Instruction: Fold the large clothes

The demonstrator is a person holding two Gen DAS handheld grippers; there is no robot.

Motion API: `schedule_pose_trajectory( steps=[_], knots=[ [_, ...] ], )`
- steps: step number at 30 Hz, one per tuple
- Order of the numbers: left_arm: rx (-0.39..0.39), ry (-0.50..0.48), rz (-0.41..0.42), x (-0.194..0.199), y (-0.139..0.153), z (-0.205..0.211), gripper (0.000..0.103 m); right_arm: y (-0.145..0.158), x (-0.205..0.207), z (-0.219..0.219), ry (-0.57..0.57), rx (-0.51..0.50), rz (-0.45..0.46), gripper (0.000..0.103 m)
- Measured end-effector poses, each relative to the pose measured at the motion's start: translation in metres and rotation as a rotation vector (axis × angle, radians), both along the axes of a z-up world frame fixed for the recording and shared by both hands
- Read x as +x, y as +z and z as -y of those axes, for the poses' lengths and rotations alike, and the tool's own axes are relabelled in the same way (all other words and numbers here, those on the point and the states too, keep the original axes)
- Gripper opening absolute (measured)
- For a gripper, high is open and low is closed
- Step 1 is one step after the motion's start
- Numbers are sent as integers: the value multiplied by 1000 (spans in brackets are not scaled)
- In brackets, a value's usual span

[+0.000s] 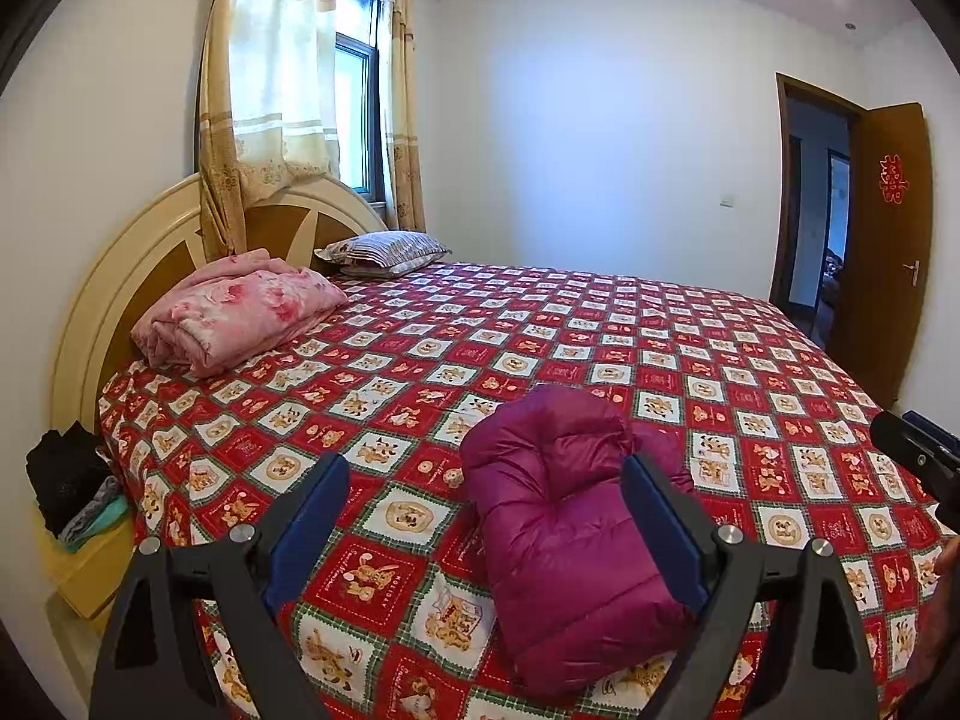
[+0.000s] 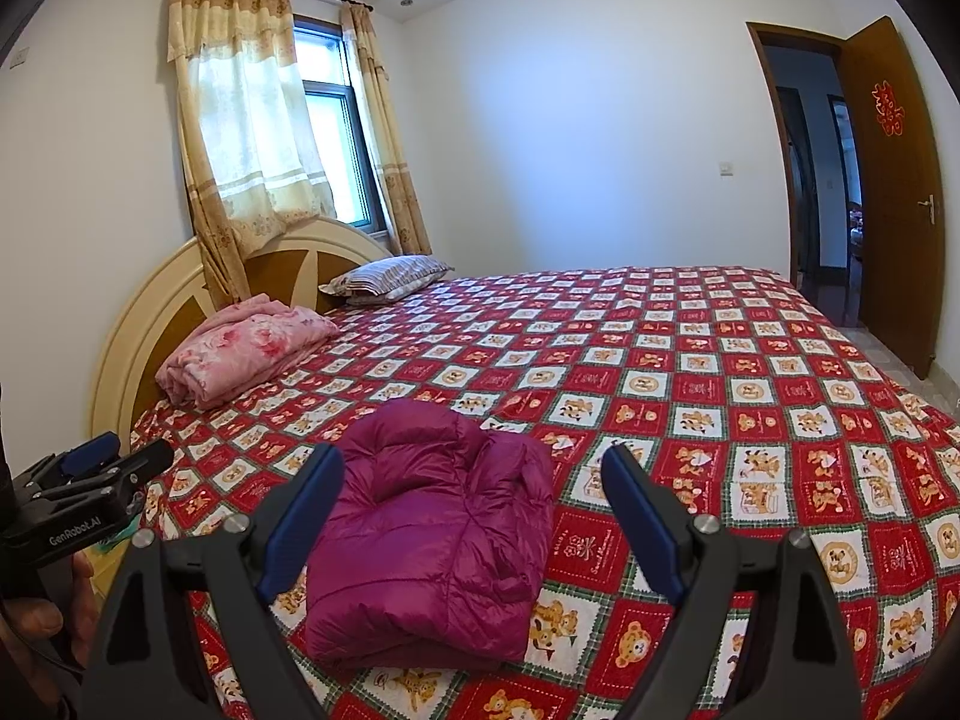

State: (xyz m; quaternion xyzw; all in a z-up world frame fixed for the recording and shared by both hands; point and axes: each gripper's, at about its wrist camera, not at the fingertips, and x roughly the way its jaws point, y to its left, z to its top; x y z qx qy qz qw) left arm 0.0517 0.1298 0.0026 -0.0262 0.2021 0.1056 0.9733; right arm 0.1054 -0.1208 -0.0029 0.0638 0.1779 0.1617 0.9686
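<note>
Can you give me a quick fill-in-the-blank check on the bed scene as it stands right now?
1. The purple jacket lies ____ into a compact bundle on the bedspread.
2. Both the left gripper and the right gripper have their jaws ____.
3. The pink quilt sits near the ____ of the bed.
4. The door stands ____.

Missing words: folded; open; headboard; open

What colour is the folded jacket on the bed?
Magenta-purple, a plain quilted puffer jacket. It shows best in the right wrist view.
</note>
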Motion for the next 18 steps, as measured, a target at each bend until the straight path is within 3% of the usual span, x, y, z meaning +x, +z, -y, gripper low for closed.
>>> schedule_pose_trajectory(
  steps=[9, 18],
  knots=[
    [-20, -9, -23, 1, -4, -7, 92, 0, 0, 0, -1, 0, -1, 90],
    [9, -4, -27, 4, -3, -2, 92, -1, 0, -2, -1, 0, 0, 90]
  ],
)
